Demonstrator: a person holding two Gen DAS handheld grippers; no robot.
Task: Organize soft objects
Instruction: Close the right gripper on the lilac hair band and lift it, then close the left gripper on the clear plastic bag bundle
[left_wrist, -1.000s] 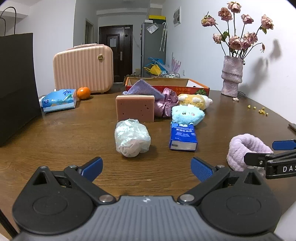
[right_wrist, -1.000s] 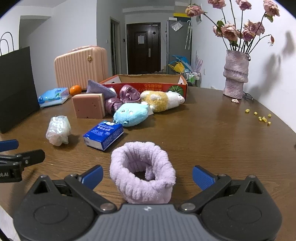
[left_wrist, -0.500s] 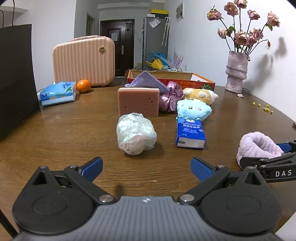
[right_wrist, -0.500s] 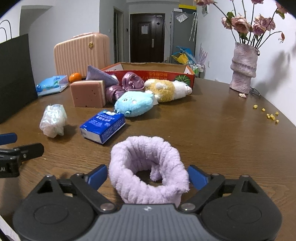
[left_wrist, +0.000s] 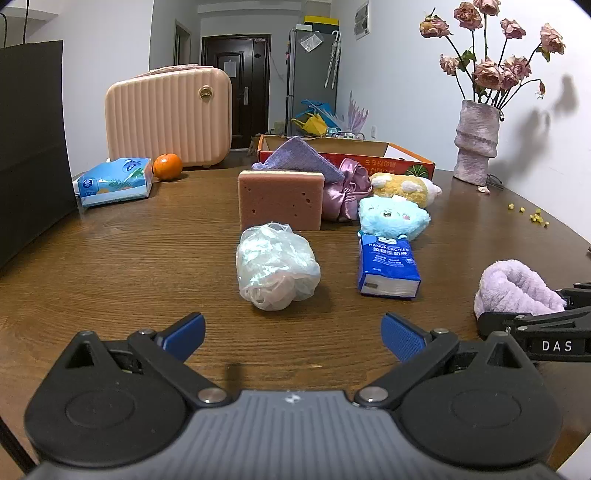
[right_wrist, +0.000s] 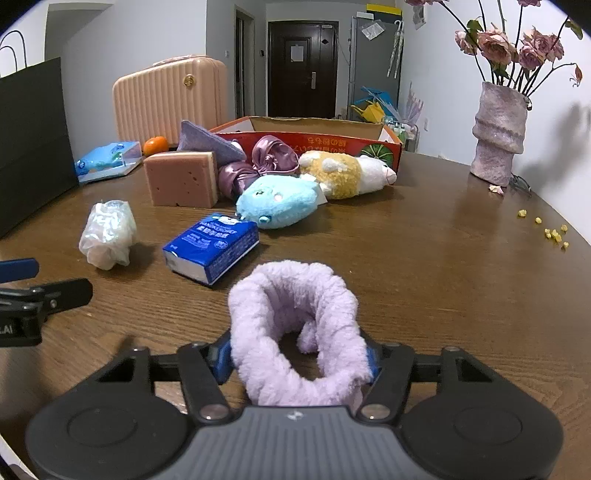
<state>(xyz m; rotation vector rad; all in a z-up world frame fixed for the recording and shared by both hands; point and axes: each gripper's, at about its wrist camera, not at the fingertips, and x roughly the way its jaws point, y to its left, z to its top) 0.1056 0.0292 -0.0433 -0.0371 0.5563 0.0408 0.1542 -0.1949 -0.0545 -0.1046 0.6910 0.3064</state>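
Right wrist view: right gripper (right_wrist: 299, 360) pinched on near rim of fluffy lilac terry-cloth headband ring (right_wrist: 295, 325) resting on brown wooden table (right_wrist: 443, 266), likely light, squashy, prone to sag, so grip band wall; left gripper (left_wrist: 291, 328) spread wide, crumpled plastic-wrapped bundle (left_wrist: 275, 271) just ahead.

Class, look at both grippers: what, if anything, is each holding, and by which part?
The right gripper is shut on the lilac fluffy headband, squeezing its near loop from both sides. The left gripper is open, holding nothing.
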